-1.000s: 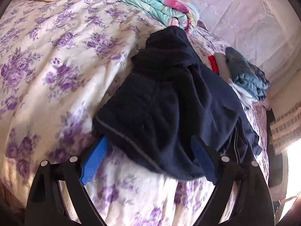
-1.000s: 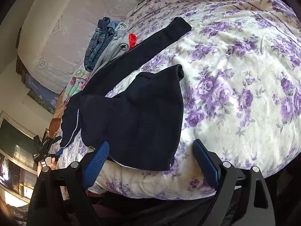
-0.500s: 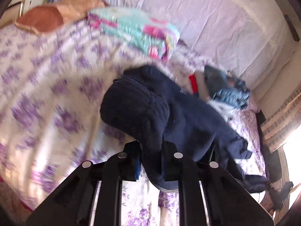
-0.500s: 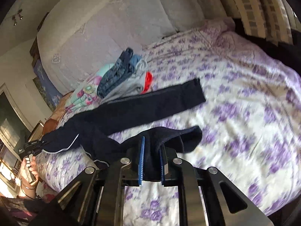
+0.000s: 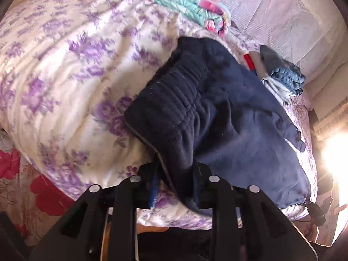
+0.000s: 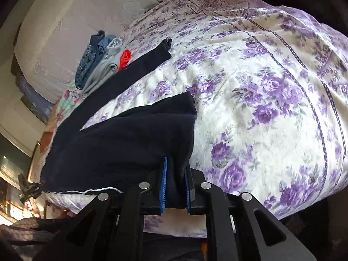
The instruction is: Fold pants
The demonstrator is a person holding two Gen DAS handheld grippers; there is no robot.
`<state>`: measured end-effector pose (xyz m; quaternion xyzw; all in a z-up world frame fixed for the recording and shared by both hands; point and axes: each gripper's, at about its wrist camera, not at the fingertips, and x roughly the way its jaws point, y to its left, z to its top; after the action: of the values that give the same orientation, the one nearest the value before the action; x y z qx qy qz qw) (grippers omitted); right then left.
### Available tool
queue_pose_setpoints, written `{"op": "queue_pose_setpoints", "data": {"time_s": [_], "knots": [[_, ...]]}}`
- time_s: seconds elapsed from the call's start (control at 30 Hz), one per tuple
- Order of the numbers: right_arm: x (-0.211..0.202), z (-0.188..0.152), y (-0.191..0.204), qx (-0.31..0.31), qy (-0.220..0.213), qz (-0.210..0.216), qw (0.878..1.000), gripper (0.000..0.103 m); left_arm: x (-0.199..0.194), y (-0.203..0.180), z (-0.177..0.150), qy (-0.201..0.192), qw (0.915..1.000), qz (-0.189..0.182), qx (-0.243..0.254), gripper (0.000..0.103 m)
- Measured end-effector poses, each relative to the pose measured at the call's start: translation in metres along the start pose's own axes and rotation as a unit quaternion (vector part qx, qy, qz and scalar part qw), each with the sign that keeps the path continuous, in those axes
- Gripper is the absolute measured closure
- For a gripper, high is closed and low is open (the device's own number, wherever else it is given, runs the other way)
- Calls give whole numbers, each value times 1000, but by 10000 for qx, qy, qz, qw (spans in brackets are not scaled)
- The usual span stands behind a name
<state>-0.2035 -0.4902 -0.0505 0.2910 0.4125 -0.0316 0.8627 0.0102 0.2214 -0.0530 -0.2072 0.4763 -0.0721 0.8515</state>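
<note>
now pants sit pinched between both grippers' fingers.

Dark navy fleece pants lie on the bed, ribbed elastic waistband bunched toward 10 o'clock in the left wrist view. In the right wrist view one leg stretches straight toward 12 o'clock, the other is doubled back over itself, its edge lifted off the cover

My left gripper pads buried in pants cloth, bedspread flowers motion-blurred, folded quilt cropped at top edge.
</note>
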Motion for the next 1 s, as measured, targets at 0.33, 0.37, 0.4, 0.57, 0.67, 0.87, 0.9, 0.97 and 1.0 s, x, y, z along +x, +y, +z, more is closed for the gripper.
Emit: {"op": "queue_pose_setpoints", "data": {"time_s": [0.33, 0.37, 0.4, 0.57, 0.67, 0.87, 0.9, 0.97, 1.0], "knots": [[-68, 60, 21, -353, -831, -474, 9948, 27, -109, -46, 34, -1451, 9840, 642, 817, 61], [-58, 69, 23, -379, -698, -509, 9955, 26, -115, -55, 37, -1595, 9807, 648, 931, 53], [-44, 76, 24, -374, -515, -513, 9967, 26, -116, -62, 40, -1650, 9788, 650, 1020, 52], [48, 87, 27, -340, 593, -1113, 9914, 65, -44, -107, 40, -912, 9847, 130, 1481, 52], [57, 84, 45, -887, 432, -1413, 9850, 89, 14, -117, 23, -319, 9859, 99, 1643, 52], [25, 109, 76, -1541, -459, -1639, 9733, 91, 60, -108, 8, -232, 9846, 311, 1703, 52], [42, 112, 68, -1434, -244, -1744, 9739, 91, 59, -108, 7, -273, 9842, 314, 1721, 52], [81, 108, 44, -1220, 346, -1943, 9727, 87, 59, -107, 4, -319, 9825, 369, 1797, 52], [89, 106, 38, -1212, 338, -1979, 9721, 81, 60, -106, 3, -330, 9818, 403, 1828, 52]]}}
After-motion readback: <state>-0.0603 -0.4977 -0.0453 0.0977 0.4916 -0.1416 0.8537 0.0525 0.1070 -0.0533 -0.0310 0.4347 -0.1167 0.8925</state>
